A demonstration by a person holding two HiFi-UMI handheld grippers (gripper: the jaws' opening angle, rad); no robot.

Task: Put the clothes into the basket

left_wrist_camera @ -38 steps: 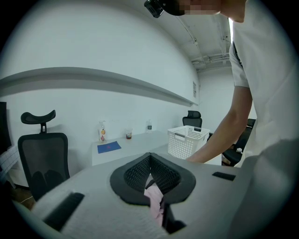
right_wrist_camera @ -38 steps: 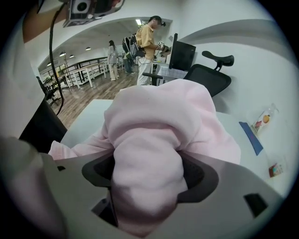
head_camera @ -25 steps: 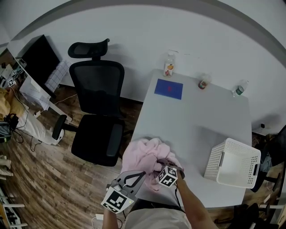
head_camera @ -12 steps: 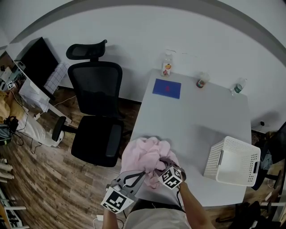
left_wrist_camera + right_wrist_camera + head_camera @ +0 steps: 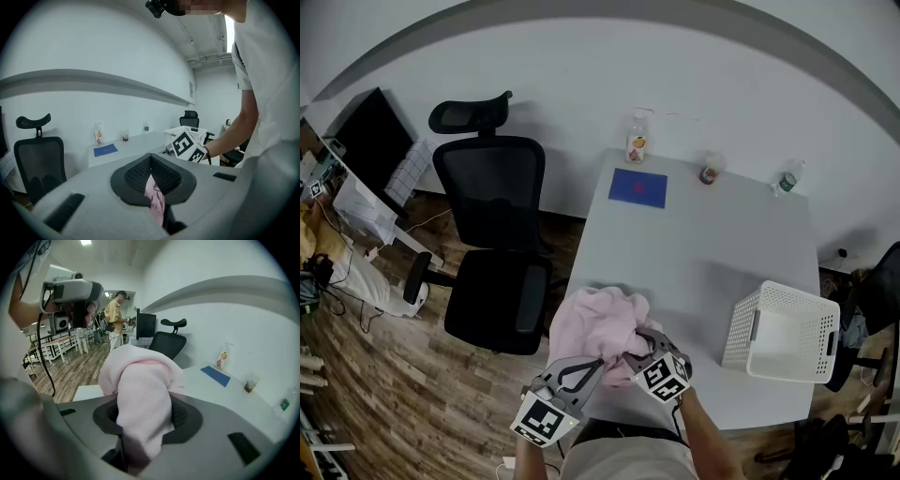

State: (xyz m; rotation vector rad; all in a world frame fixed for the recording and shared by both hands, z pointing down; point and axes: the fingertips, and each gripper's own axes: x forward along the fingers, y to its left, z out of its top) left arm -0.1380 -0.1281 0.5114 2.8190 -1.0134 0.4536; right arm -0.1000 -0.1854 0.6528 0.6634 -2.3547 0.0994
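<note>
Seen from above, pink clothes (image 5: 598, 323) sit at the table's (image 5: 694, 248) near left, basket (image 5: 741, 333) at right. Only close up: left gripper (image 5: 151, 183) pinches a thin fold; right gripper (image 5: 143, 420) squeezes a thick bunch hiding its pads.

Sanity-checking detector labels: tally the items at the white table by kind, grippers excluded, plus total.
pink garment: 1
white basket: 1
blue mat: 1
pump bottle: 1
water bottle: 1
cup: 1
Total: 6

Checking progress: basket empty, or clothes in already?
Empty: the basket shows a bare white inside; the pink garment is bunched at the near edge of the table.
</note>
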